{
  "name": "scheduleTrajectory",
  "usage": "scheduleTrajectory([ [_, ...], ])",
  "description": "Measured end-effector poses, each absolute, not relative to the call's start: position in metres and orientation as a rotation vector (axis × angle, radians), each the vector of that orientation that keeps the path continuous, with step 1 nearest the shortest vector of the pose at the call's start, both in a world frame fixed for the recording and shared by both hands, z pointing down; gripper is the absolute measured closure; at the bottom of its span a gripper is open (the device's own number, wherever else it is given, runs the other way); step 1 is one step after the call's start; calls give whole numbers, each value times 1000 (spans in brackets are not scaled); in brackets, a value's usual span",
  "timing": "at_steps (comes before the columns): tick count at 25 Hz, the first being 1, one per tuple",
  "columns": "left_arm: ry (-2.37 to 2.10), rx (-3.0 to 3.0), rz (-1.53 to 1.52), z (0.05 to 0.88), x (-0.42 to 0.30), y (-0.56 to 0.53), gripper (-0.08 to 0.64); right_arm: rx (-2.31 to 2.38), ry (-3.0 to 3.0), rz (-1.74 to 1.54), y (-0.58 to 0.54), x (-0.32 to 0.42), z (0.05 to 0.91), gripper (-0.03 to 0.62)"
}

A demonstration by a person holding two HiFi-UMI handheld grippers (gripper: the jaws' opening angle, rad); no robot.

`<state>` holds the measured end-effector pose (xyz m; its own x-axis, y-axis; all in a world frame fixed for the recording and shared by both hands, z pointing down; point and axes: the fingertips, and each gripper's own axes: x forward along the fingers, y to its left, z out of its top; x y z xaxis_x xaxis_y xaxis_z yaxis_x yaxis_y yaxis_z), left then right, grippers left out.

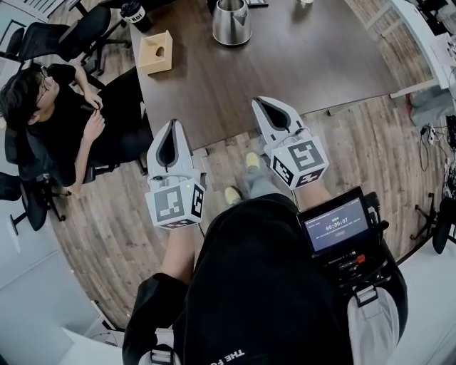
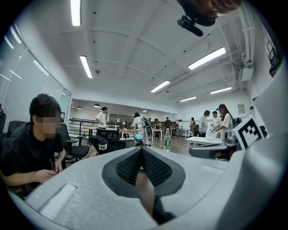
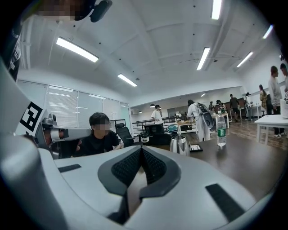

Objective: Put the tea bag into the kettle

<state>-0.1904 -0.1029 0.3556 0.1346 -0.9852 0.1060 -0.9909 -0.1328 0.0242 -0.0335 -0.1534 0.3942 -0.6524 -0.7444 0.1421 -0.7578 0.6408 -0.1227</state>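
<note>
Long ceiling strip lights (image 2: 85,66) high above the kettle (image 1: 231,21) flood the room with bright, even, cool white light, so shadows are faint. The kettle's steel carries a soft sheen, and the dark table (image 1: 285,64) around it a dull glare. Fisheye bending curves everything far from the kettle, and both gripper views darken to black at their corners, with slight softness close to the lens

Kettle (image 1: 231,21) ahead of both grippers: polished metal, glossy, mirror-like. Table (image 1: 299,64) beneath it: dark wood, matt, grain visible. Floor (image 1: 107,228) below grippers: paler wood planks. Left gripper (image 1: 172,127), right gripper (image 1: 260,103): white plastic shells, matt, smooth. Pads (image 3: 125,169): black, finely ribbed. Box (image 1: 155,51) left of kettle: pale wood, smooth.
</note>
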Motion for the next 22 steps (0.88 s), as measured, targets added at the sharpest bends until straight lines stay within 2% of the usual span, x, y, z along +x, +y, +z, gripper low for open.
scheduleTrajectory([
  [13, -2103, 2198, 178, 363, -181, -186, 574, 1139, -2852, 310, -250, -30, 403, 586],
  [22, -2132, 2154, 194, 363, -190, -173, 573, 1113, -2867, 323, -247, -33, 403, 586],
])
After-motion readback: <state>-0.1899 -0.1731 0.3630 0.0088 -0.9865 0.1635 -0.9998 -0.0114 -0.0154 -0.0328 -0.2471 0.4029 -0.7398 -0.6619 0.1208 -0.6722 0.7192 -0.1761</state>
